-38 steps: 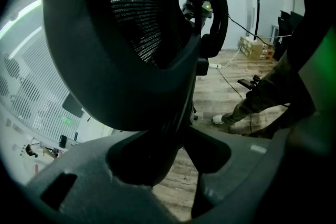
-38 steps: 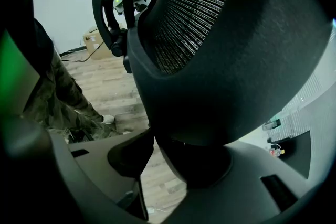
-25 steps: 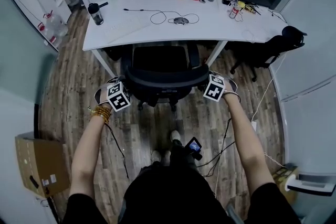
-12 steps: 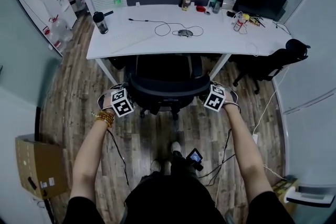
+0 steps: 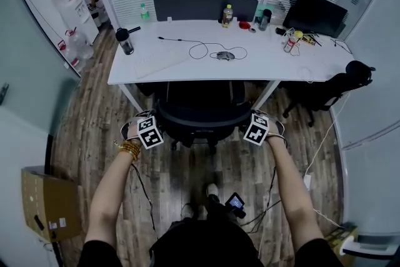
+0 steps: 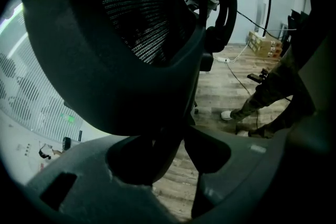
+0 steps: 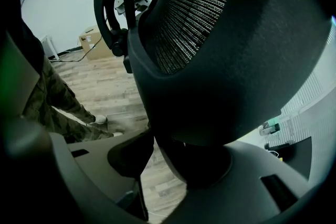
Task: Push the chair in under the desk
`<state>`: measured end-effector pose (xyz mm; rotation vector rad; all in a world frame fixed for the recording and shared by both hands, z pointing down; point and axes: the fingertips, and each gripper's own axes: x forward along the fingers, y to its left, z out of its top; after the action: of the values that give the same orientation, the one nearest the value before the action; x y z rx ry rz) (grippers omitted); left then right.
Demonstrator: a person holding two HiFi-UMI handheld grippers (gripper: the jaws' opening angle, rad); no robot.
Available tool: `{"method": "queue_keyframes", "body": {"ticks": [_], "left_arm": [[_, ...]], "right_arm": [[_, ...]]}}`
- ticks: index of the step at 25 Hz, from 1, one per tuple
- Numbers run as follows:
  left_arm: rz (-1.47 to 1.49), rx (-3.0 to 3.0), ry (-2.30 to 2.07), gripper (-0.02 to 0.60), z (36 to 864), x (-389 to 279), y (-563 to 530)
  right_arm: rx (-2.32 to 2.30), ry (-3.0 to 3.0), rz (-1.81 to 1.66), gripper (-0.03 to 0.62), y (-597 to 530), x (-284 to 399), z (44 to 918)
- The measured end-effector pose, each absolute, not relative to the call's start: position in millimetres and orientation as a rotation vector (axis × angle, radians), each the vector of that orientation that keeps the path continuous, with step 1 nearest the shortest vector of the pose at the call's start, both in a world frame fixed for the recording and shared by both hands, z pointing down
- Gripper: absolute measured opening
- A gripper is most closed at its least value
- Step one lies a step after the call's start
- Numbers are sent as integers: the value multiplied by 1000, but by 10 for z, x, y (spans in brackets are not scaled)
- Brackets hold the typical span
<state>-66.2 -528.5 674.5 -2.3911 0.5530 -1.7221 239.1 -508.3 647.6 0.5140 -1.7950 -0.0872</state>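
The left claw (image 6: 169,148) and right claw (image 7: 164,158) are each gripping a side edge of the black chair (image 5: 200,110), which is sitting partly beneath the white worktop (image 5: 164,67), so the push is looking partly done.

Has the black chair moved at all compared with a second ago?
Yes. The chair has slid further in under the desk: less of its seat shows in front of the desk's front edge than a second ago.
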Motion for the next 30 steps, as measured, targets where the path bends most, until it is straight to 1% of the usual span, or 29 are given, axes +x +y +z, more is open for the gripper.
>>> {"method": "queue_keyframes", "body": {"ticks": [30], "left_arm": [[-1865, -2320, 613, 206, 6774, -510, -6300]], "right_arm": [[484, -1805, -109, 189, -6143, 2571, 6455]]}}
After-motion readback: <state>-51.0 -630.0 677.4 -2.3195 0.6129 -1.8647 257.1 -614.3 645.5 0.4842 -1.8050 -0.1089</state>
